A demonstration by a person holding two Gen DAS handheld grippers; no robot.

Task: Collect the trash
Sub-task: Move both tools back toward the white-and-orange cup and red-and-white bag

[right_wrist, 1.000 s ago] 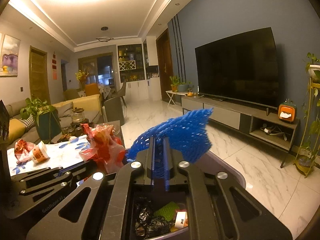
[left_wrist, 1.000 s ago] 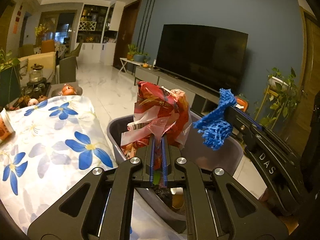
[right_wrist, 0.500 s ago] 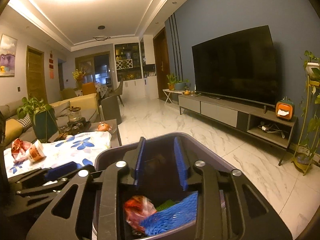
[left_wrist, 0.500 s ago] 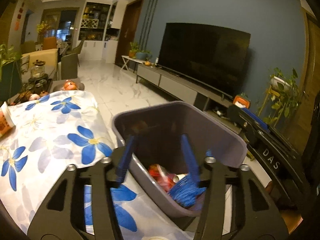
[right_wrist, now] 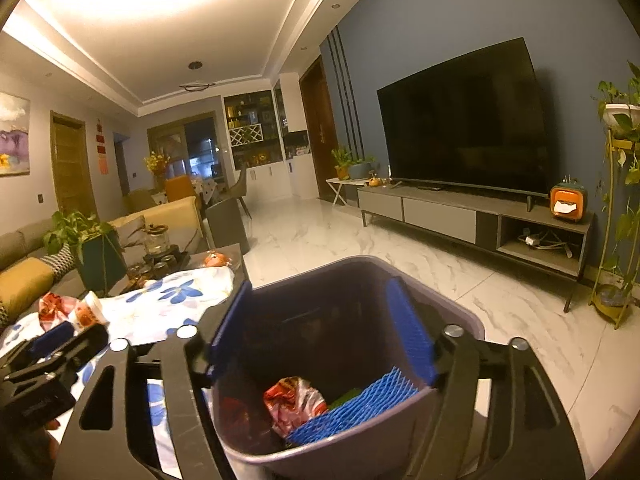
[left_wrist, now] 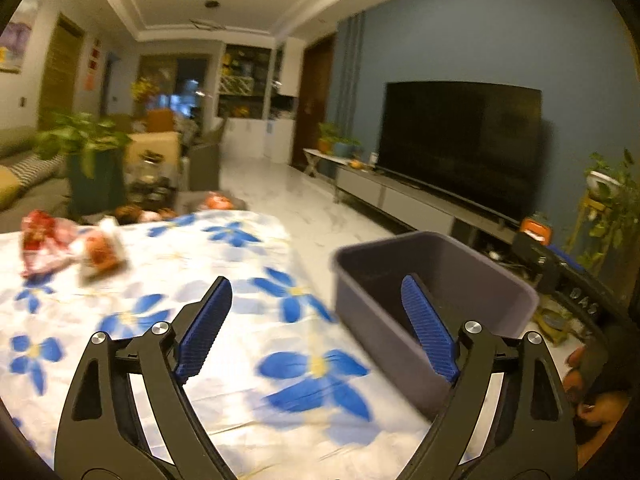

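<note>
both tongs, left (left_wrist: pixel 316 328) and right (right_wrist: pixel 320 328), spread wide, empty (left view blurred); bin (right_wrist: pixel 460 320) holds wrapper (right_wrist: pixel 294 400), probably foam net (right_wrist: pixel 352 408).

Right claw (right_wrist: pixel 320 328) spread wide over bin (right_wrist: pixel 460 320) — blue foam net (right_wrist: pixel 360 408), red wrapper (right_wrist: pixel 294 400) inside.

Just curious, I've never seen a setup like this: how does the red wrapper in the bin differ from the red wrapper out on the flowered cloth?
The red wrapper in the bin is already thrown away, lying beside blue foam netting. The red wrapper on the cloth is not yet collected, lying next to a small cup. The binned one looks sharp; the other is blurred. Both are crumpled, red and shiny.
</note>
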